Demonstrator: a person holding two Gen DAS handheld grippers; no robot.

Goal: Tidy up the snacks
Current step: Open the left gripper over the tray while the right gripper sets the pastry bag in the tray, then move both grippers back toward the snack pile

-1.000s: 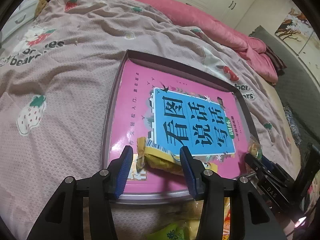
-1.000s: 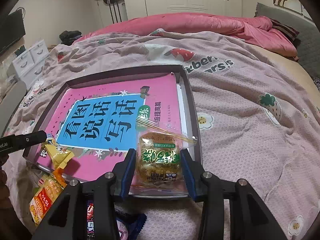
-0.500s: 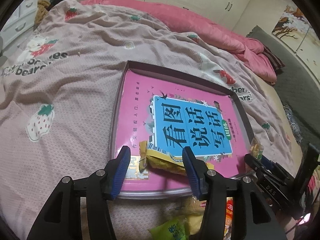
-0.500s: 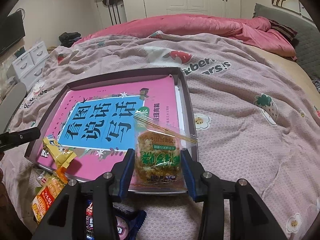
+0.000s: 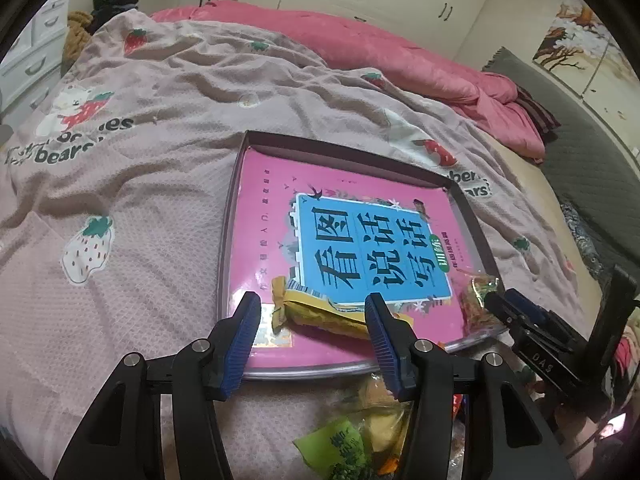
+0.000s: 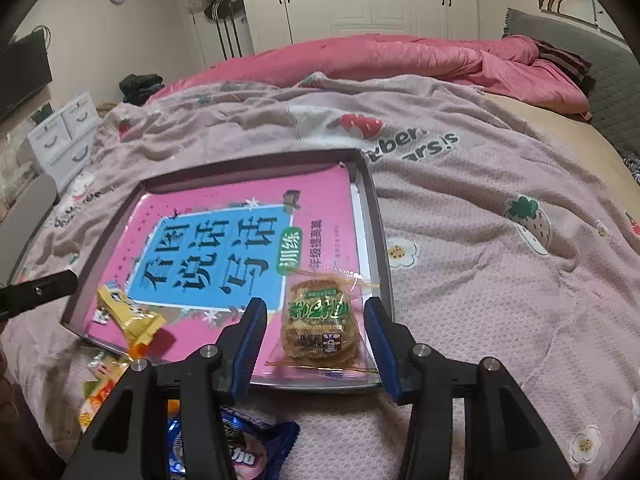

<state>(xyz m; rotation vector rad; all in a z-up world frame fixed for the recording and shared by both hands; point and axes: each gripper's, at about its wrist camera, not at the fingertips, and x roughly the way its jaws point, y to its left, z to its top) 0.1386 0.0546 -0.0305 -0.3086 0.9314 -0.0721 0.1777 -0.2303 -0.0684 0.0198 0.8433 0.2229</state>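
Here the cake packet (image 6: 318, 320) lies between the right gripper's (image 6: 315, 338) parted pads.

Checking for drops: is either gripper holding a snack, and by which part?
Neither. The right gripper, just opened, straddles the clear-wrapped cake untouched; the left gripper grips nothing.

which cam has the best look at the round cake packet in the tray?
Right wrist: the round cake packet lies centred between the open right tool, label readable. Left wrist shows only a crumpled sliver of it at the tray edge, partly hidden by the other tool.
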